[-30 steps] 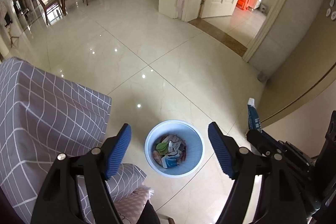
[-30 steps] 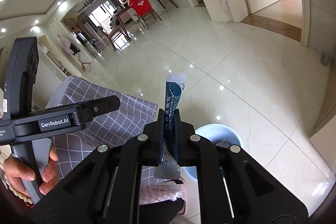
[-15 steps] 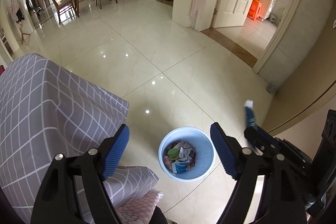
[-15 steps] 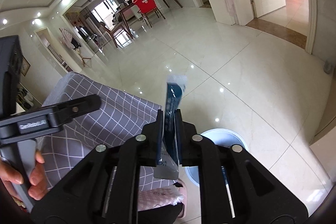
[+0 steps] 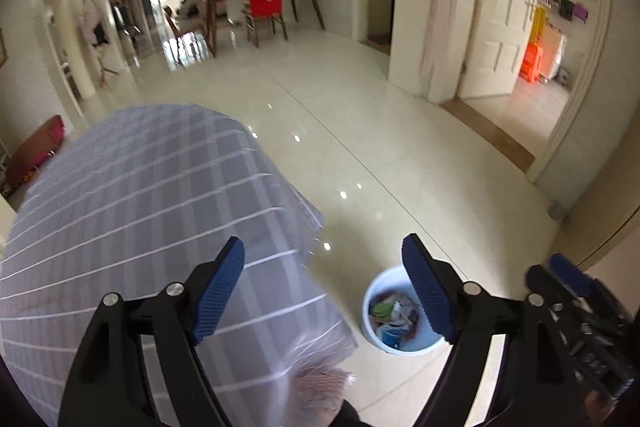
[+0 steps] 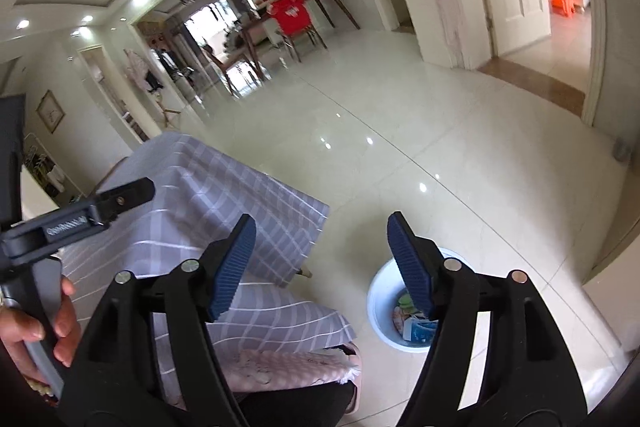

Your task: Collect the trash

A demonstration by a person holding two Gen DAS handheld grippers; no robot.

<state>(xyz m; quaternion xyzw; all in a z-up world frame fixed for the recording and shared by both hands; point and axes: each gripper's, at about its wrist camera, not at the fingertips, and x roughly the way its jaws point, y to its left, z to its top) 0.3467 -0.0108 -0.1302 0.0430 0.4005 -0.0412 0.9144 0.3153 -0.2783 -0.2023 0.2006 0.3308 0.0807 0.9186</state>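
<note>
On the left we see the grey checked cloth [image 5: 152, 211] draped over furniture, its corner hanging near the pale blue bin [image 6: 384, 307] on the glossy tiled floor [image 5: 380, 131]. Our left gripper [image 5: 324, 291] tilts downward, jaws wide apart and empty. Our right gripper [image 6: 322, 267] has just been opening, nothing between its pads. The trash [image 5: 394, 319] lies inside the bin. Rightward and farther off, bare floor runs to the doorways.

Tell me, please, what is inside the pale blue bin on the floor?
The bin holds mixed wrappers and packets, one green. The right gripper's finger covers part; deeper layers are hidden.
</note>
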